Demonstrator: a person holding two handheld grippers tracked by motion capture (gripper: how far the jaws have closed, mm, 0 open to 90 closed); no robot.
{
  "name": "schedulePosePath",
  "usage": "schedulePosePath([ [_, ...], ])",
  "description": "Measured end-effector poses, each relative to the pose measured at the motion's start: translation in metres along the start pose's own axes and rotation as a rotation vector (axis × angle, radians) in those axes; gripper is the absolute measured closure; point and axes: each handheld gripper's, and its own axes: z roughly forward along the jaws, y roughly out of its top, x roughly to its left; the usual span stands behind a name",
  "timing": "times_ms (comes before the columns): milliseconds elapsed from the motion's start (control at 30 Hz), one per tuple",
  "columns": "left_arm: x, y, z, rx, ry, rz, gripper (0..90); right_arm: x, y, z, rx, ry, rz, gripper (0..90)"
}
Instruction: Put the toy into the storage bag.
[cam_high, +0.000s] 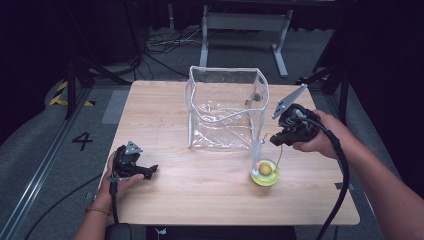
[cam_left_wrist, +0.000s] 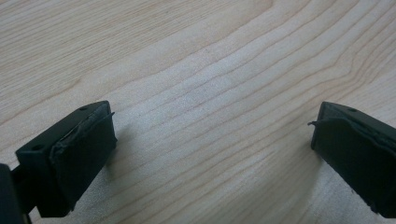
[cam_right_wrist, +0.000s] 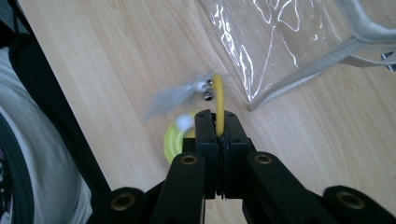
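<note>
I am pinching the yellow wand (cam_right_wrist: 218, 100) in the right gripper (cam_right_wrist: 219, 122) beside the clear bag (cam_high: 225, 107); left gripper (cam_left_wrist: 210, 140) fingers are resting spread, idle on the desk (cam_high: 210, 195).

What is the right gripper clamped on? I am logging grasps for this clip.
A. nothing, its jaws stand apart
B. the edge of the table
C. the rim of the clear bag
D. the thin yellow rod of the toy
D: in the right gripper view the right gripper has its jaws shut on the thin yellow rod, feather at its tip.
</note>
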Motion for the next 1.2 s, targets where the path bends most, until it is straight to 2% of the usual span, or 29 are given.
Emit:
schedulePosePath([
  [233,0.0,0.0,0.0,0.0,0.0,0.0,0.2,-0.005,0.005,-0.021,0.035,-0.003,-0.027,88.7],
  [300,0.0,0.0,0.0,0.0,0.001,0.0,0.2,-0.009,0.007,-0.032,0.043,0.014,-0.029,88.8],
  [333,0.0,0.0,0.0,-0.001,0.001,0.0,0.2,-0.012,0.008,-0.036,0.065,-0.005,-0.043,88.7],
  [400,0.0,0.0,0.0,-0.001,-0.001,-0.002,0.2,-0.014,0.011,-0.043,0.071,-0.001,-0.046,88.8],
  [433,0.0,0.0,0.0,-0.001,0.0,0.001,0.2,-0.016,0.013,-0.047,0.085,-0.02,-0.051,88.7],
  [567,0.0,0.0,0.0,-0.001,0.0,0.001,0.2,-0.023,0.021,-0.061,0.099,-0.045,-0.049,88.8],
  [700,0.0,0.0,0.0,-0.001,0.0,0.001,0.2,-0.031,0.028,-0.074,0.064,-0.05,-0.061,88.7],
  [867,0.0,0.0,0.0,-0.002,0.002,0.001,0.3,-0.043,0.033,-0.084,0.041,-0.064,-0.051,88.8],
  [900,0.0,0.0,0.0,-0.002,0.003,0.001,0.3,-0.049,0.036,-0.092,0.018,-0.067,-0.045,88.8],
  [1000,0.0,0.0,0.0,-0.001,0.001,0.0,0.3,-0.058,0.043,-0.105,-0.007,-0.078,-0.042,88.7],
  [1200,0.0,0.0,0.0,0.002,0.002,0.003,0.3,-0.072,0.058,-0.116,0.003,-0.115,-0.029,88.8],
])
